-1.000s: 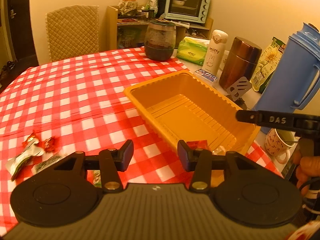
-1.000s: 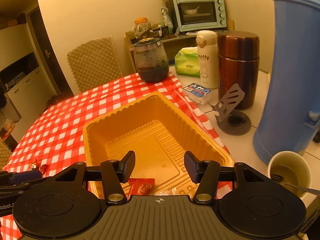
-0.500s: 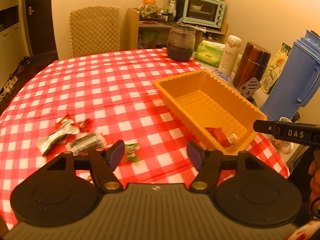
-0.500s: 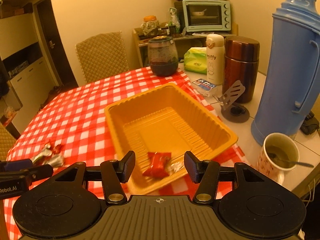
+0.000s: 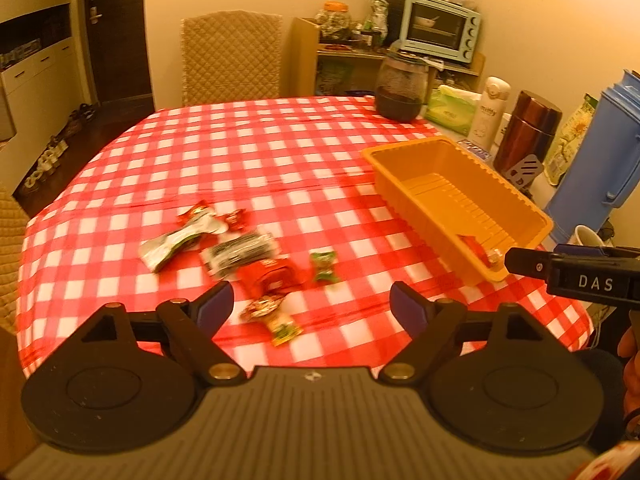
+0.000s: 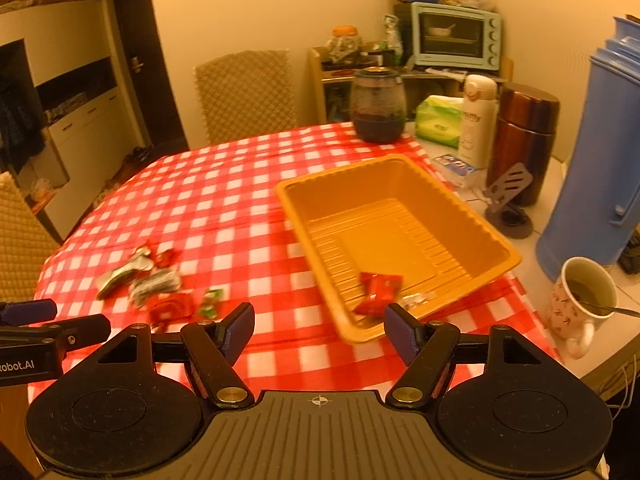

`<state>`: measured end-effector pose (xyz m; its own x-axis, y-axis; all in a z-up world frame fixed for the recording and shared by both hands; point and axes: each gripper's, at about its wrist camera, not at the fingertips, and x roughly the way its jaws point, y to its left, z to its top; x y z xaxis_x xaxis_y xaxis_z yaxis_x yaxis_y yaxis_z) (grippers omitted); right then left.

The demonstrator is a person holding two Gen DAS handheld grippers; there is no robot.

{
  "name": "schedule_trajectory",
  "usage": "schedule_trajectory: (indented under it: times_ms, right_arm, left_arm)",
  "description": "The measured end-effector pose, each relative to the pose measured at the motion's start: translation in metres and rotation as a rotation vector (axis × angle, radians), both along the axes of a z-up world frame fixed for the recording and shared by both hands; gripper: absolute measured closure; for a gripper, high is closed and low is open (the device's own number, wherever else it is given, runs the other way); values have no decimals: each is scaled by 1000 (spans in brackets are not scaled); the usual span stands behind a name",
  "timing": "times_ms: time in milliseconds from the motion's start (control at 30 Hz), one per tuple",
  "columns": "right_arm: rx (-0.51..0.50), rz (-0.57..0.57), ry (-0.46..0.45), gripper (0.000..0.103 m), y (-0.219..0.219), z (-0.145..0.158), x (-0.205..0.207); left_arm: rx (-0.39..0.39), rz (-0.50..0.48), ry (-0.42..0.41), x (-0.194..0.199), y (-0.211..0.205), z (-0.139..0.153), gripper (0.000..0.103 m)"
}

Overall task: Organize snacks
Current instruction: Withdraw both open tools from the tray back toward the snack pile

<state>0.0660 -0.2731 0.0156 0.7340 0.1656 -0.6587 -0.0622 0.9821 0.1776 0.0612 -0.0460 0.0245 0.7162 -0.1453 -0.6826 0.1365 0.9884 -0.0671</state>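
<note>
An orange plastic tray (image 5: pixel 500 216) (image 6: pixel 496 240) sits on the red checked table. A red snack packet (image 6: pixel 378 290) and a small clear-wrapped sweet (image 6: pixel 418 299) lie in its near corner. Several loose snacks lie on the cloth to its left: a silver pouch (image 5: pixel 176 240), a dark packet (image 5: pixel 240 252), a red packet (image 5: pixel 268 276), a green sweet (image 5: pixel 324 266) and a small packet (image 5: pixel 276 316). My left gripper (image 5: pixel 310 306) is open and empty, held above the near snacks. My right gripper (image 6: pixel 320 330) is open and empty, near the tray's front edge.
A blue thermos jug (image 6: pixel 600 168), a brown flask (image 6: pixel 524 140), a white bottle (image 6: pixel 478 120), a mug with a spoon (image 6: pixel 580 300), a phone stand (image 6: pixel 508 200) and a glass jar (image 6: pixel 378 106) stand right of and behind the tray. A padded chair (image 5: pixel 230 56) stands at the far side.
Both grippers have pulled back and up from the tray, and their jaws have opened wider. The left one has swung left, bringing the loose snacks into view. The red packet stays in the tray.
</note>
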Motion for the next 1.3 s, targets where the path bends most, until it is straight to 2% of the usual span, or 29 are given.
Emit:
schedule_trajectory:
  times_ms: [267, 667, 933, 1300]
  right_arm:
    - [1, 66, 15, 31, 28, -5, -6]
    - [13, 113, 41, 31, 49, -16, -7]
    - [28, 127, 36, 31, 56, -24, -4]
    - [31, 175, 51, 31, 81, -51, 15]
  left_arm:
    - [14, 55, 5, -14, 28, 0, 14]
    - [28, 83, 16, -22, 45, -6, 12]
    - [40, 105, 30, -18, 56, -15, 12]
    - [38, 116, 65, 0, 72, -40, 12]
